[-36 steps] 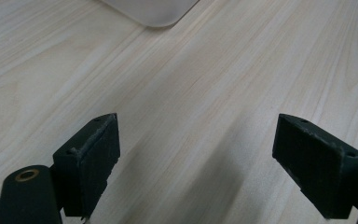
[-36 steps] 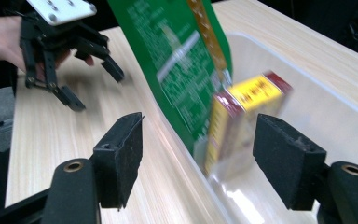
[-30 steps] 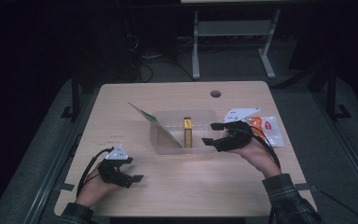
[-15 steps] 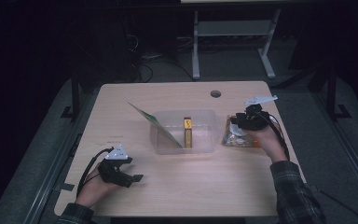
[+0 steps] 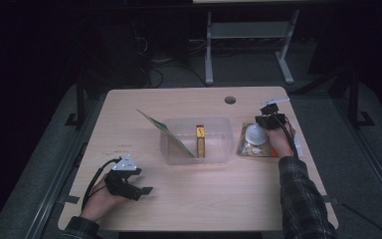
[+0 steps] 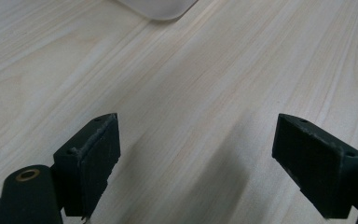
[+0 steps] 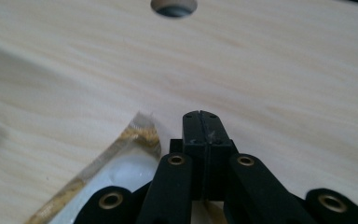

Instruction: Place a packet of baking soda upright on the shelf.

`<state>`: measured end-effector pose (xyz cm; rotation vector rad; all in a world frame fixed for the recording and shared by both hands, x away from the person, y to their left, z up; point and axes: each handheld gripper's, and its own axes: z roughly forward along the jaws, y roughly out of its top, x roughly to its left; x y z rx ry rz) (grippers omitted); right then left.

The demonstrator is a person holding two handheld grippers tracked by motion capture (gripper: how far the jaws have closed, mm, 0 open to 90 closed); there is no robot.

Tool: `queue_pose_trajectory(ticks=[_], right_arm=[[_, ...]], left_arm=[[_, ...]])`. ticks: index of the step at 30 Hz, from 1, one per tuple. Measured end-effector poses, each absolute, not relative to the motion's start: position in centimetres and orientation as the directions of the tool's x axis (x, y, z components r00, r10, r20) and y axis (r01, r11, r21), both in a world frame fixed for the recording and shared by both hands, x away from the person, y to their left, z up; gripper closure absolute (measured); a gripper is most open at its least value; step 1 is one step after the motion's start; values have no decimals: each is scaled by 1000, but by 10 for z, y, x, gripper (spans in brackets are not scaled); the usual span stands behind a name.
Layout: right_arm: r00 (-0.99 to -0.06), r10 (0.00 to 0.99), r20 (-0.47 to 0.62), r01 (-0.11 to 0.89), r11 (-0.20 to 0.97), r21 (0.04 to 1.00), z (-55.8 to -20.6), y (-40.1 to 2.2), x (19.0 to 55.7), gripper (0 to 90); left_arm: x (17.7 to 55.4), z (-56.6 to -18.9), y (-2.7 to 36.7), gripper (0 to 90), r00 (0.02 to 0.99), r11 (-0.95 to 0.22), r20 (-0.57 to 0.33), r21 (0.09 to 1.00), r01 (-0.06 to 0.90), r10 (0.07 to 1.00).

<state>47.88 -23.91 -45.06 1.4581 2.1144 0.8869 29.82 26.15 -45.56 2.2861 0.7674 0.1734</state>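
R gripper point(image 5: 268, 119): your jaws have just been closing and now sit together, pads flush in the right gripper view point(image 7: 200, 126). Can't tell if they pinch the packet; nothing visible btwn pads.
Packet point(image 5: 256, 141): clear snack bag w/ orange-brown print, flat on table point(image 5: 179, 204), just right of the tub; your R gripper sits at its far right corner. Corner edge point(image 7: 140, 130) shows just left of the jaws.
L gripper point(image 5: 138, 190): your jaws are wide apart, nothing btwn them, low over bare wood near the front-left edge point(image 6: 196, 158).
Tub point(image 5: 174, 149): clear plastic, mid-table, yellow-brown bar point(image 5: 200, 141) inside, green card point(image 5: 166, 133) leaning on its left wall.
Cable hole point(image 5: 230, 100): beyond the tub, also at top of right gripper view point(image 7: 174, 6).
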Motion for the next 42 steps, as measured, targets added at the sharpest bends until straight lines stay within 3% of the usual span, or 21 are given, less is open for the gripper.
queue_pose_trajectory(ticks=[21,42], right_arm=[[-530,848,1,591,369,717,-453,-228,426,895],[-685,728,19,538,487,688,-449,-211,347,895]], left_arm=[[298,-456,259,148,818,-585,-91,655,479,568],[296,-456,257,148,820,-586,-97,653,480,564]])
